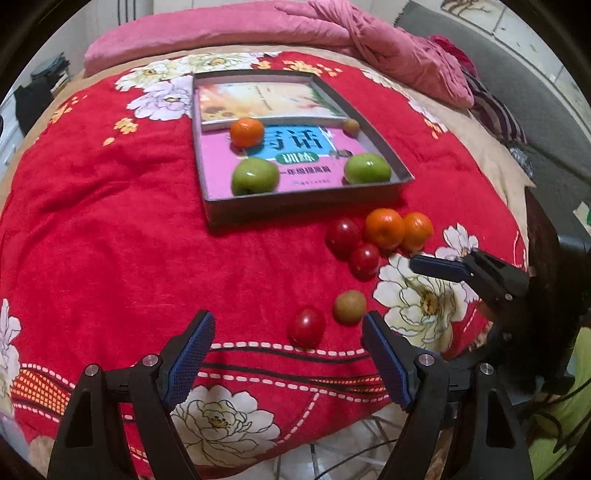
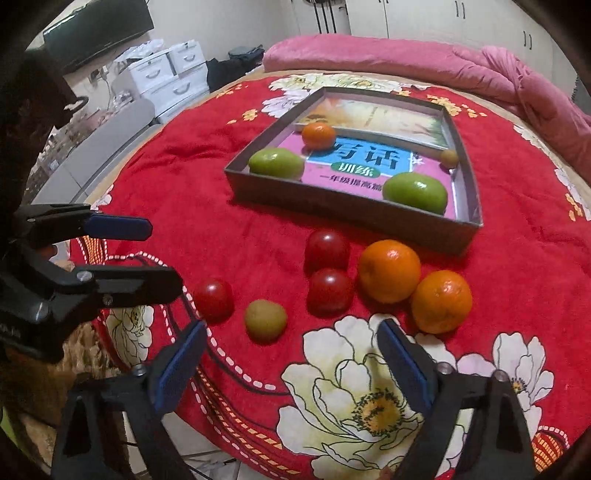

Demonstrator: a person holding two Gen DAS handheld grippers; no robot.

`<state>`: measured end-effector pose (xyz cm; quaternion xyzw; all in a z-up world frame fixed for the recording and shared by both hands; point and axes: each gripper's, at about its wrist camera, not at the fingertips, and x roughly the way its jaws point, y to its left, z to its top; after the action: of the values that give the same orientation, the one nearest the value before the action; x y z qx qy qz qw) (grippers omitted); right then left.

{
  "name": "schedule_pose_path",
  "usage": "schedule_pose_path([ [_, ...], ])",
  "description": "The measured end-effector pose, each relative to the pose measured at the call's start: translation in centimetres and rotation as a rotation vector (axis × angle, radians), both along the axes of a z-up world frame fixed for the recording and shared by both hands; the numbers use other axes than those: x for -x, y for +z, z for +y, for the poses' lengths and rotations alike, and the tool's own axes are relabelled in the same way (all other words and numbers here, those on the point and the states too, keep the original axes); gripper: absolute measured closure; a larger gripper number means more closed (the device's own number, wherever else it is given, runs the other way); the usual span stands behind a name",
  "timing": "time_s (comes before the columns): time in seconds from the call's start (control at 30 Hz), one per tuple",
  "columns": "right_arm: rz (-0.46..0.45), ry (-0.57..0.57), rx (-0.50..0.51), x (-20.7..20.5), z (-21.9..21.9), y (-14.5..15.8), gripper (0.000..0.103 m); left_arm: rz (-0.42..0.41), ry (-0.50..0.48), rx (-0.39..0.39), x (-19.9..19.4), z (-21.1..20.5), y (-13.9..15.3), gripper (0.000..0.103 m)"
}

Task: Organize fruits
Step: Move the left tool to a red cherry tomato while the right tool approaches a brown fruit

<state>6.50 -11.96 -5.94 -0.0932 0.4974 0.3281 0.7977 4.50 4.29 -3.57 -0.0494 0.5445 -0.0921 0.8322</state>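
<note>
1. Fruits lie in two groups: some loose on the red floral blanket (image 2: 221, 229) over the bed, the others in the grey tray (image 2: 343, 210) further back.
2. Left fingers (image 1: 288, 347) are spread wide, nothing between the pads, nothing touched. Just ahead of them sits a red fruit (image 1: 306, 326), with a small brownish-green fruit (image 1: 349, 307) close beside the right-hand pad.
3. Right fingers (image 2: 291, 354) stand spread too, empty, over a big white flower printed on the blanket. No fruit is between the pads.
4. From the right wrist view, that same brownish-green fruit (image 2: 266, 320) lies just beyond the left-hand pad, and the lone red fruit (image 2: 213, 300) sits next to it, close to the left gripper's black arm.
5. Moving outward: two more red fruits (image 2: 328, 269) are packed together, one behind the other, and two oranges (image 2: 413, 291) touch each other just to their right. The nearer orange is close to the right fingers' right-hand pad.
6. Now the tray, well beyond the loose cluster. Its floor is lined with a pink and blue booklet (image 2: 373, 162) and a pale floral one behind that.
7. Inside the tray: two green apples (image 1: 255, 175) at the near corners, one each side; an orange (image 1: 246, 132) at mid-left; a small brownish fruit (image 1: 351, 126) against the right wall.
8. Behind everything, a pink quilt (image 1: 332, 29) is bunched along the far edge of the bed.
</note>
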Motion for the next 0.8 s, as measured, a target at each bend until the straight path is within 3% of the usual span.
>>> schedule_pose_path([
  [0.17, -0.01, 0.03, 0.008, 0.3, 0.4, -0.5, 0.027, 0.018, -0.027, 0.02, 0.1, -0.5, -0.5, 0.022],
  [0.37, -0.014, 0.082, 0.018, 0.8, 1.2, -1.3, 0.044, 0.039, -0.047, 0.031, 0.1, -0.8, -1.1, 0.037],
  [0.8, -0.036, 0.131, 0.012, 0.8, 2.1, -2.0, 0.064, 0.078, -0.046, 0.091, -0.2, -0.5, -2.1, 0.052],
])
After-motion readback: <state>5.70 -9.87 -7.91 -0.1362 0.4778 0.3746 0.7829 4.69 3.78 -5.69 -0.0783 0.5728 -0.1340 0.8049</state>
